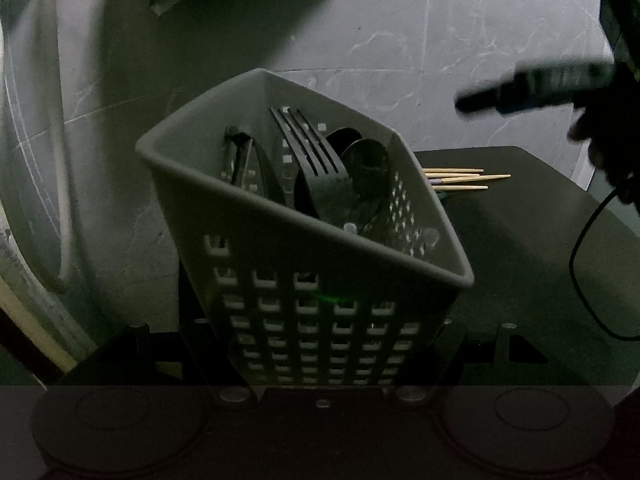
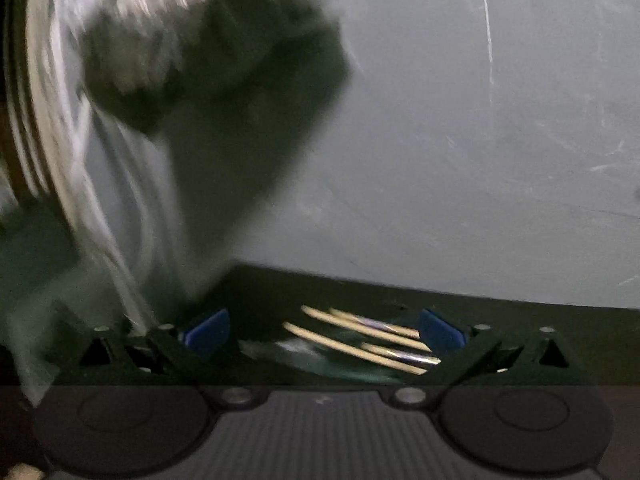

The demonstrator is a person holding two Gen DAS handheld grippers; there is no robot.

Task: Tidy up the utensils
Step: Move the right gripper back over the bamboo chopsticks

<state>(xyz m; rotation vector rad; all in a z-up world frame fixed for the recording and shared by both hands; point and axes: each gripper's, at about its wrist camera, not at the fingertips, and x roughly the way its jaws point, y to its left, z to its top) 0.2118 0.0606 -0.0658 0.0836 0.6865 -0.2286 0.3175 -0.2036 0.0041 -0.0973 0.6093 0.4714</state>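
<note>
Chopsticks (image 2: 360, 340) lie loose on dark table (image 2: 560, 320), low centre of right view, between the spread right gripper (image 2: 324, 330). Thin, light, stiff, prob. slippery; pinch mid-length. Left gripper (image 1: 320, 360) clamps tilted caddy (image 1: 280, 264) w/ fork (image 1: 308, 148), centre.

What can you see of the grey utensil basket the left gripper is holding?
The grey plastic basket has perforated walls with rows of square holes and a smooth rolled rim. It is tilted, mouth toward the camera, over the dark table. The left gripper is shut on its lower wall. Inside lean a black fork, a dark spoon and another dark utensil.
</note>
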